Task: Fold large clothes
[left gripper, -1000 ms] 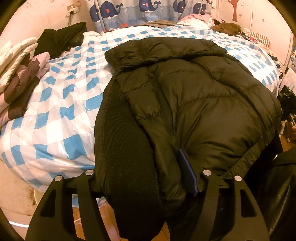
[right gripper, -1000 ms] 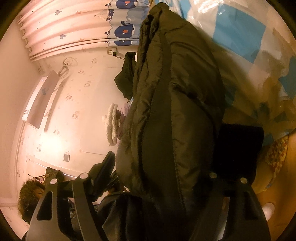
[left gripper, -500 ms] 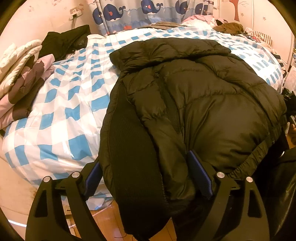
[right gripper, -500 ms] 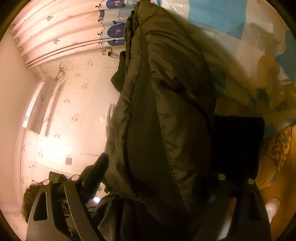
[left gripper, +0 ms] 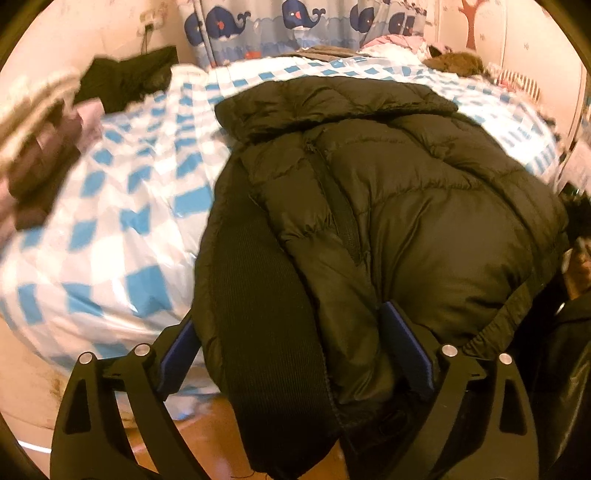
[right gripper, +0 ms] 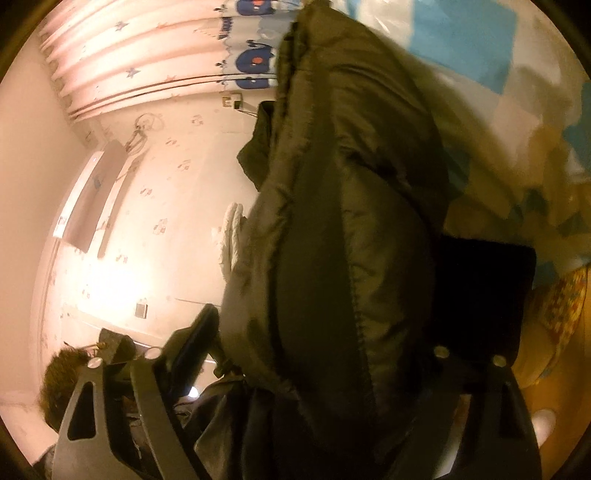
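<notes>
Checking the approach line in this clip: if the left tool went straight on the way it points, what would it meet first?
The dark olive quilted puffer jacket: its hem already lies between the opening jaws of the left tool, so contact seems almost immediate.

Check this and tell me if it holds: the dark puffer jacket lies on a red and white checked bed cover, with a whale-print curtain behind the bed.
One detail is off: the bed cover is blue and white checked, not red and white, as the left wrist view shows. The dark puffer jacket does lie on it, and the whale-print curtain hangs behind the bed.
</notes>
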Action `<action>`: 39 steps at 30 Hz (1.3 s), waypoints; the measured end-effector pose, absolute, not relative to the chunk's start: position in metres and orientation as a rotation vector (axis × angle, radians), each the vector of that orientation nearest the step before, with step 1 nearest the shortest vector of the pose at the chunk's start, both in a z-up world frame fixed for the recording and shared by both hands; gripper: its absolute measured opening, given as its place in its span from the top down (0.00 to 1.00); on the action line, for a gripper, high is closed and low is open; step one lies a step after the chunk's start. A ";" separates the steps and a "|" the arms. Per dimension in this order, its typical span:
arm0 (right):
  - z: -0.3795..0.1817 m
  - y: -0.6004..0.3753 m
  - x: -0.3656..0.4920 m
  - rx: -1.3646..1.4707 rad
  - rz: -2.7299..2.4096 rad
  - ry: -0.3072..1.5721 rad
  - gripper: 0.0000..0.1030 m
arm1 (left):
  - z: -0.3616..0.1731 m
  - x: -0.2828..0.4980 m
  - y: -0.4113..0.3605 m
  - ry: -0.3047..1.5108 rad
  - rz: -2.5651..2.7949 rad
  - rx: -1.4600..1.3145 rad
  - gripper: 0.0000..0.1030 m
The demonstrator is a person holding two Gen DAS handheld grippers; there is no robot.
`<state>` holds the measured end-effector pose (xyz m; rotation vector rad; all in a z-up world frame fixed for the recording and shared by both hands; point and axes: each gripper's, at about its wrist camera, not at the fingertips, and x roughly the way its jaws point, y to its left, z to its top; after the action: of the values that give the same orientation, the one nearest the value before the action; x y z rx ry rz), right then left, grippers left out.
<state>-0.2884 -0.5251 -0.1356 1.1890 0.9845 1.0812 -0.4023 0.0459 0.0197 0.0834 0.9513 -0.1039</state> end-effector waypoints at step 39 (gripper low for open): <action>0.030 -0.533 -0.332 1.073 1.392 0.346 0.82 | 0.099 -0.428 0.141 0.766 -0.470 -0.667 0.95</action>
<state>-0.3324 -0.5330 0.0297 1.0730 0.3457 1.3924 -0.4281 0.1415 0.0995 -0.6673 0.7662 -0.4698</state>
